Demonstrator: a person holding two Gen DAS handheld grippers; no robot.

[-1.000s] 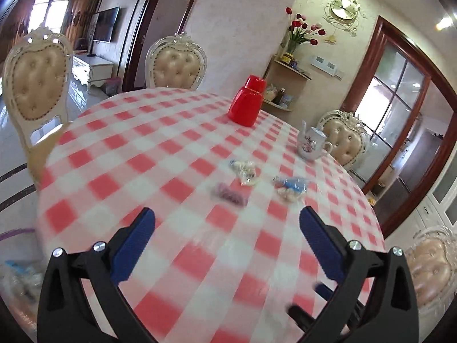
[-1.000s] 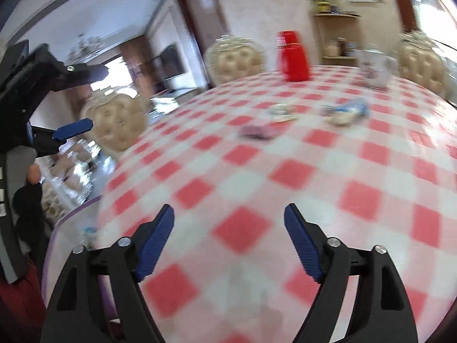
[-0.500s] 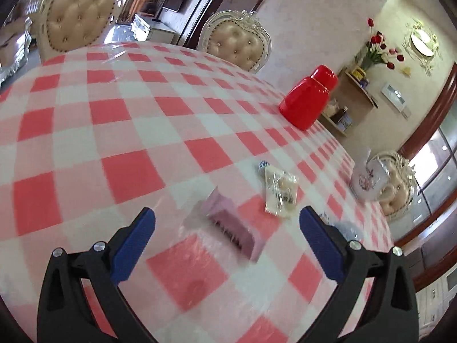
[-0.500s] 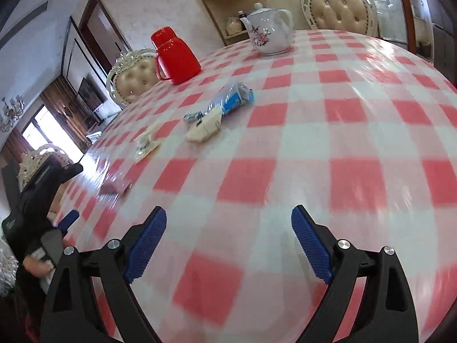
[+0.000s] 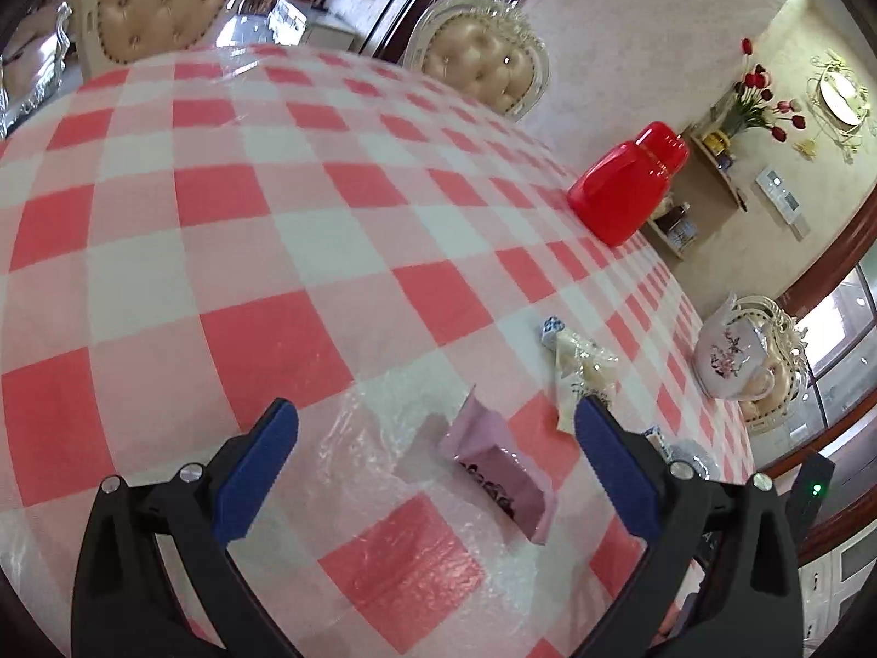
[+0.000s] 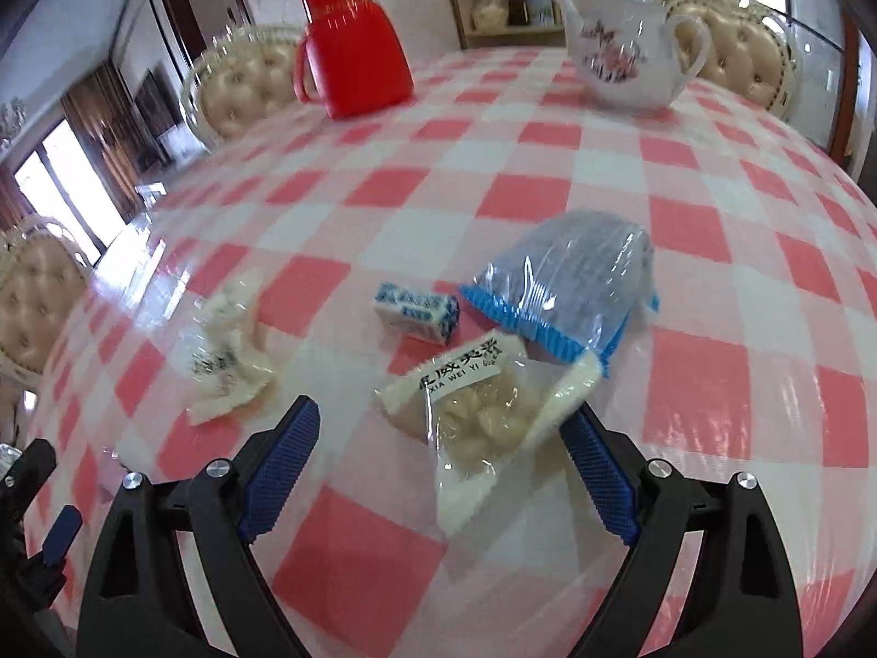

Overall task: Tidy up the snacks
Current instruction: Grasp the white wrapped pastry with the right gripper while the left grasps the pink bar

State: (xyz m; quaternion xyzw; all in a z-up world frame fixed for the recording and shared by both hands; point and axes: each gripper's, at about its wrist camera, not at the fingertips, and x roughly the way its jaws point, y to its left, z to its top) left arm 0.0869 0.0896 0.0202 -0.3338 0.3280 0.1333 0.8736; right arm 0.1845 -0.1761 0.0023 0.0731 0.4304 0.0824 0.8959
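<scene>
Several snack packets lie on the red-and-white checked table (image 5: 274, 230). In the left wrist view a pink packet (image 5: 501, 463) lies between the open fingers of my left gripper (image 5: 436, 458), with a clear packet of pale snacks (image 5: 581, 370) beyond it. In the right wrist view my right gripper (image 6: 444, 458) is open and empty around the near end of a clear labelled packet (image 6: 482, 408). Behind it lie a small blue-and-white candy (image 6: 416, 311), a blue-edged clear bag (image 6: 575, 285) and a crumpled clear packet (image 6: 230, 353) to the left.
A red lidded jug (image 6: 351, 38) and a white flowered teapot (image 6: 625, 49) stand at the far side of the table. Padded chairs (image 5: 482, 66) ring the table. The other gripper shows at the left edge of the right wrist view (image 6: 33, 526).
Both grippers have moved in low over the table. The left one now straddles the pink packet; the right one has swung to the snack cluster and reached the labelled packet. Both stayed open.
</scene>
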